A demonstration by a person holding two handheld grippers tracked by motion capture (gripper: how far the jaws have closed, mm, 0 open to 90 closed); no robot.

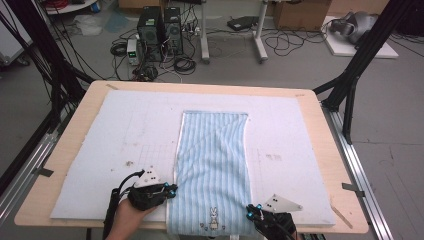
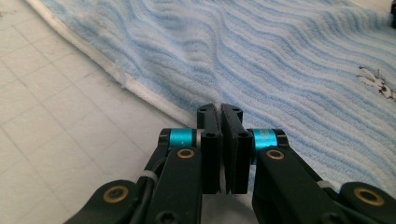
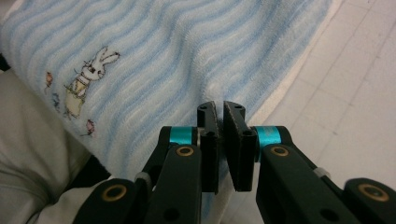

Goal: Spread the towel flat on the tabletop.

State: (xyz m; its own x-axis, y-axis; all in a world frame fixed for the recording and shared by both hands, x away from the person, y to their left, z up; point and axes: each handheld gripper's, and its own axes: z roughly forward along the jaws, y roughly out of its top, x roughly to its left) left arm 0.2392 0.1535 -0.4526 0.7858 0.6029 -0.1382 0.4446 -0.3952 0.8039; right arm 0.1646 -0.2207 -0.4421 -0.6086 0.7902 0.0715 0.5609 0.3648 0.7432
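- Nearest the high camera are your two hands at the table's near edge, one gripper in each: the left gripper at the towel's left hem, the right gripper at its right hem.
- In the left gripper view your left gripper has its jaws pressed together with nothing between them; the tips sit just over the white hem, and no cloth is pinched that I can see.
- In the right gripper view your right gripper is likewise clenched, only a hairline gap at the tips, empty, poised above the towel's border.
- You hold them at opposite hems of the near end, which I judge is the stance for taking both near corners at once, so the cloth would lift evenly.
- The towel lies flat and lengthwise down the middle of the pale blue mat, its near end hanging slightly over the table edge towards you. A shallow crease runs diagonally across it.
- The rabbit embroidered at the near end lies between your grippers, closer to the right one.
- Count: one towel, one mat, one wooden table, two grippers, one rabbit motif with a few small stitched marks beside it.
- Beyond the table, on the floor, two computer towers stand among cables.
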